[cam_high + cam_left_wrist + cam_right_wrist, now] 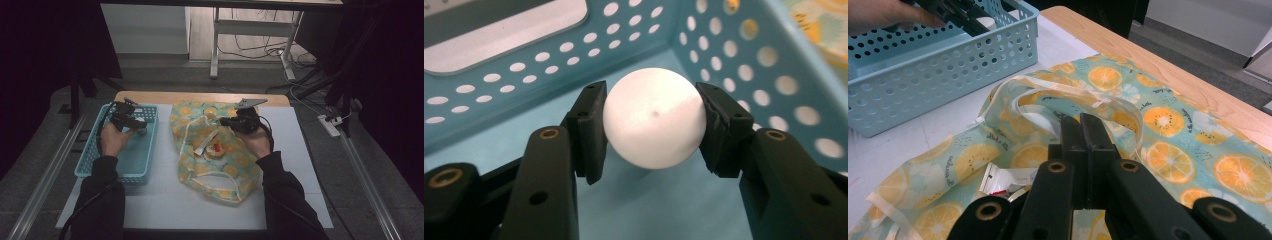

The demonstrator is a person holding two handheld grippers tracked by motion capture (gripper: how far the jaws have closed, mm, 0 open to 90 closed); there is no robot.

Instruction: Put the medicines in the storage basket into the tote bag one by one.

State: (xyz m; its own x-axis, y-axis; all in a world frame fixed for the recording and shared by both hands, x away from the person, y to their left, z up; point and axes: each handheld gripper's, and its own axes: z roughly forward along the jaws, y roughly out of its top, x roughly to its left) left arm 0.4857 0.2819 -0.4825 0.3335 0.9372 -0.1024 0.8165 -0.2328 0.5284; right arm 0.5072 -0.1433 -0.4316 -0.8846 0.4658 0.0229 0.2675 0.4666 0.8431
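Observation:
A white ball (654, 117) sits between the jaws of my left gripper (651, 100), and both pads press on its sides, so the gripper is shut on it. It hangs just above the floor of the blue perforated basket (499, 135). In the high view my left gripper (127, 119) is at the far end of the basket (131, 157). My right gripper (231, 121) is shut at the far edge of an orange-print cloth bag (235, 167). In the right gripper view its tips (1083, 122) pinch the bag's white-edged rim (1038, 116), and the rim arches up.
Inside the bag's mouth lie a white tube (203, 145) and a round red-and-white item (216, 149). The bag and basket rest on a white mat (165, 200) over a wooden table (150, 96). A desk frame and cables stand on the floor beyond.

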